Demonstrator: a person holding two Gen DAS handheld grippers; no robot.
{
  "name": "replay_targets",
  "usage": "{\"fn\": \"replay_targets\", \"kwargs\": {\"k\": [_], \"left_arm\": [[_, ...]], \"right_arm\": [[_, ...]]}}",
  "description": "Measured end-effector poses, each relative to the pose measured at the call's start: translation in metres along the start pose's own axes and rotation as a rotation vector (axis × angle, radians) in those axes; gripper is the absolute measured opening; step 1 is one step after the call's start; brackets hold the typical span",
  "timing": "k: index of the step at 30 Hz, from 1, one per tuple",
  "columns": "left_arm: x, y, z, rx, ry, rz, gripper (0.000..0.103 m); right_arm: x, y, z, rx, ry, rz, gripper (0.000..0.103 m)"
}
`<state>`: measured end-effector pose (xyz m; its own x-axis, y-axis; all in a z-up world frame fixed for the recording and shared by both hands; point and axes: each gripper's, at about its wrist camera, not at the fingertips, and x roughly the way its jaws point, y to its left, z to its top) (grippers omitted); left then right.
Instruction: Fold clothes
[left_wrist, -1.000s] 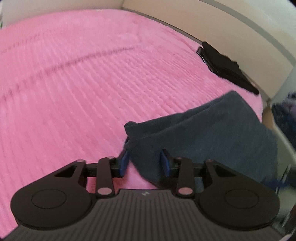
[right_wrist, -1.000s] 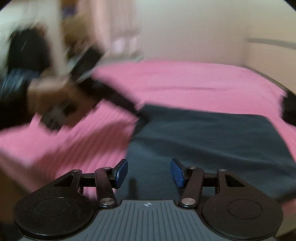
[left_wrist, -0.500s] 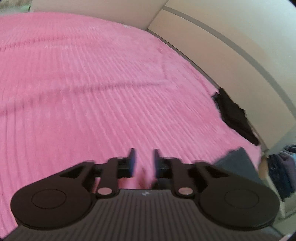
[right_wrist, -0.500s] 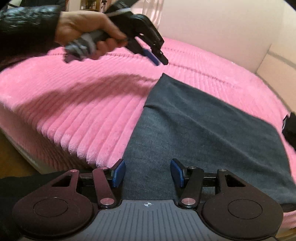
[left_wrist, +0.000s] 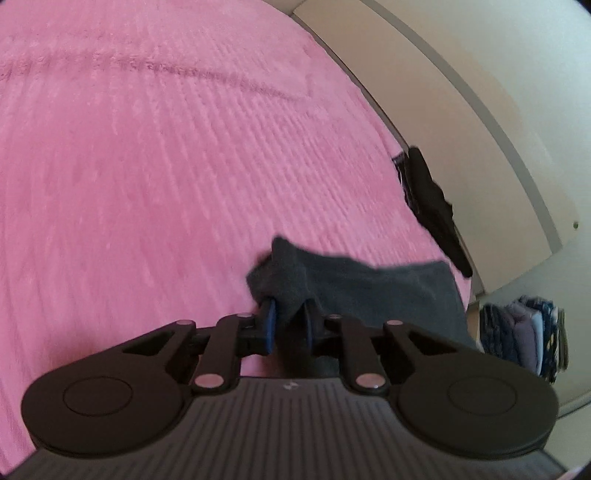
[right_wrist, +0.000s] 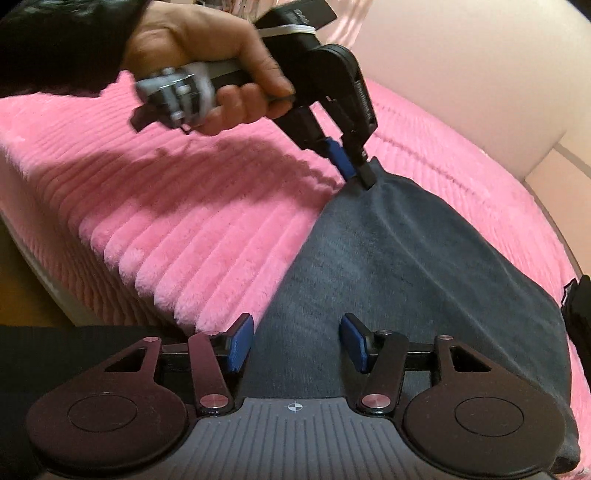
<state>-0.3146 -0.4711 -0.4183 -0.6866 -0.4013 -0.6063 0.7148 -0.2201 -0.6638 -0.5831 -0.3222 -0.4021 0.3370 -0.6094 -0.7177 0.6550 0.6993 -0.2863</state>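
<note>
Writing: white lettering runs down the side of the left gripper (right_wrist: 356, 168) body in the right wrist view, too blurred to read. A small logo mark sits on each gripper's ribbed grey base; nothing else legible.

Dark grey garment (right_wrist: 406, 280) lies spread on the pink ribbed bedspread (right_wrist: 192, 229), near the bed's front edge, its near end reaching under the right gripper.

Left gripper: jaws have just been closing and now pinch the far corner of the garment, cloth bunched between the blue pads (left_wrist: 270, 325) and pulled up into a small peak. A hand (right_wrist: 221, 70) in a dark sleeve (right_wrist: 55, 33) holds its handle.

Right gripper (right_wrist: 295, 343): jaws spread, hanging over the near part of the garment; the cloth shows between the pads, not pinched.

Around: a black piece of clothing (left_wrist: 432, 206) lies at the bed's far edge against a pale panel (left_wrist: 461, 122). Beyond the bed's corner, a stack of folded blue and purple clothes (left_wrist: 524, 339). A dark strip of fabric (right_wrist: 74, 339) crosses the lower left of the right wrist view, below the bed edge.
</note>
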Motion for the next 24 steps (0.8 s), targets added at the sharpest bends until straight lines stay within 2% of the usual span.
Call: {"fn": "replay_targets", "kwargs": {"k": [4,7,9,10,11,12,14,18,21,24], "left_arm": [[-0.007,0.015,0.02,-0.065,-0.076,0.011,0.0],[-0.024,0.011,0.02,-0.04,-0.095,0.027,0.0],[-0.037,0.008,0.013,-0.018,-0.095,0.033,0.006],[-0.043,0.007,0.006,-0.014,-0.09,0.036,0.016],[-0.046,0.007,0.0,-0.015,-0.082,0.036,0.02],[-0.046,0.007,-0.007,-0.015,-0.069,0.031,0.024],[-0.038,0.003,-0.019,-0.003,-0.023,0.013,0.023],[-0.012,-0.008,-0.022,0.032,0.006,0.037,0.023],[-0.002,-0.014,-0.012,0.043,-0.002,0.057,0.024],[0.0,-0.019,0.0,0.068,-0.025,0.082,0.024]], "right_arm": [[0.0,-0.002,-0.001,0.003,0.009,0.007,0.055],[-0.002,-0.007,0.001,0.033,0.005,0.02,0.055],[-0.004,-0.01,0.002,0.066,-0.005,0.026,0.055],[-0.004,-0.011,0.002,0.082,-0.011,0.026,0.055],[-0.004,-0.011,0.002,0.091,-0.015,0.024,0.055],[-0.005,-0.011,0.002,0.102,-0.019,0.025,0.055],[-0.009,-0.015,0.004,0.14,-0.031,0.041,0.056],[-0.014,-0.058,0.001,0.378,-0.086,0.142,0.056],[-0.016,-0.116,-0.021,0.616,-0.115,0.094,0.056],[-0.023,-0.168,-0.054,0.781,-0.123,-0.023,0.056]]}}
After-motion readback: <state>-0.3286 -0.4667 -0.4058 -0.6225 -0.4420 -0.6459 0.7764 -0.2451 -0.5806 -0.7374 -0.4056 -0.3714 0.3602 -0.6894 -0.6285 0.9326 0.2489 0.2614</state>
